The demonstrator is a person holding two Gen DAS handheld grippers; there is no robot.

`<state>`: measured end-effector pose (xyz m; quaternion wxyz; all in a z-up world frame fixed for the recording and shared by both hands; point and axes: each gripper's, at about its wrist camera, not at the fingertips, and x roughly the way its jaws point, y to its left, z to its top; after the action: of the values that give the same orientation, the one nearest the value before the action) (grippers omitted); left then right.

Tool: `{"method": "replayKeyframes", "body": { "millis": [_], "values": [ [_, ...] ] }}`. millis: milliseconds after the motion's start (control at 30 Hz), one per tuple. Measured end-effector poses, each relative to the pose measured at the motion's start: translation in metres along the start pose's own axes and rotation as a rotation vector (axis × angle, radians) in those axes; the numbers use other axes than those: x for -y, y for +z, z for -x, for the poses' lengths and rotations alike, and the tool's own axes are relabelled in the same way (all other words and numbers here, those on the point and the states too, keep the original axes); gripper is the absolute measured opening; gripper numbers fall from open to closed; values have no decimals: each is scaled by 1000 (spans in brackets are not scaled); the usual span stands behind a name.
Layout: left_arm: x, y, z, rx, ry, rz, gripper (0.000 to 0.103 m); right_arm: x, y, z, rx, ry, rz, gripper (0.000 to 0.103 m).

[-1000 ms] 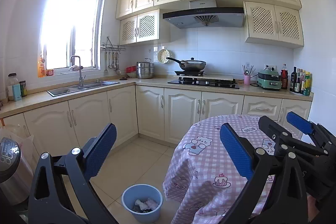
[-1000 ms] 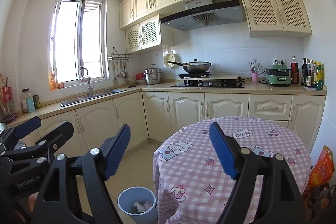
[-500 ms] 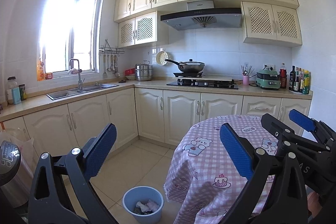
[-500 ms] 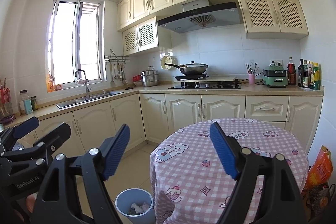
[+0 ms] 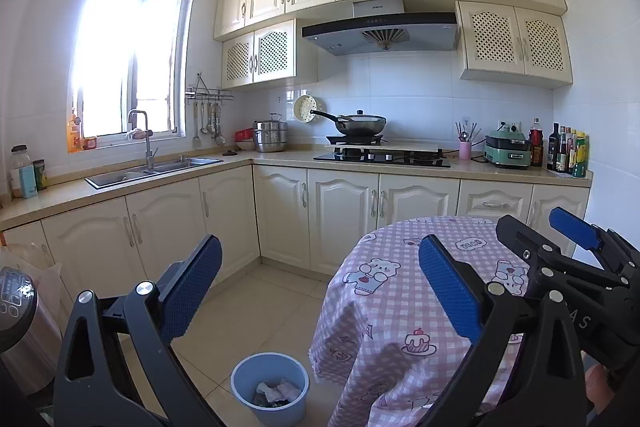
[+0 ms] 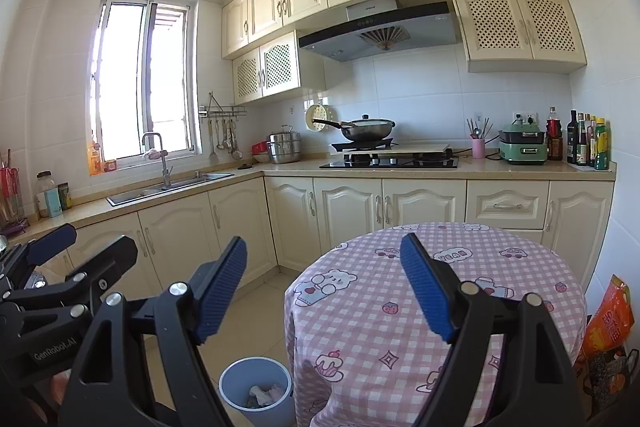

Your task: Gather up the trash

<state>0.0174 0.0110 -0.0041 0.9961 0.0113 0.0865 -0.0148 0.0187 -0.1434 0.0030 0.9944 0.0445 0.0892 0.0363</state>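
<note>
From my feed, daylight floods in through the window (image 5: 128, 67), blown out to white in the left view. Fisheye bends cabinets at the edges; corners vignette dark. Focus looks sharp, perhaps softer near the rim.

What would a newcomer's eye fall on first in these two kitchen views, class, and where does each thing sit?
The round table in its pink checked cloth fills the lower right, printed with bears and cakes. On the tiled floor at its left foot stands a blue bin holding crumpled paper. Up close, the left claw and right claw both gape open with nothing between their blue pads, while a black wok sits on the hob behind.
</note>
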Motion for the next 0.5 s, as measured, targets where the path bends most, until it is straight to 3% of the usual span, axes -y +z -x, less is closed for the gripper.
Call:
{"method": "replayKeyframes", "body": {
  "millis": [500],
  "values": [
    [-1,-2,-1,-5,-4,2,95,5,-1,0,-4,-1,-3,78]
  ]
}}
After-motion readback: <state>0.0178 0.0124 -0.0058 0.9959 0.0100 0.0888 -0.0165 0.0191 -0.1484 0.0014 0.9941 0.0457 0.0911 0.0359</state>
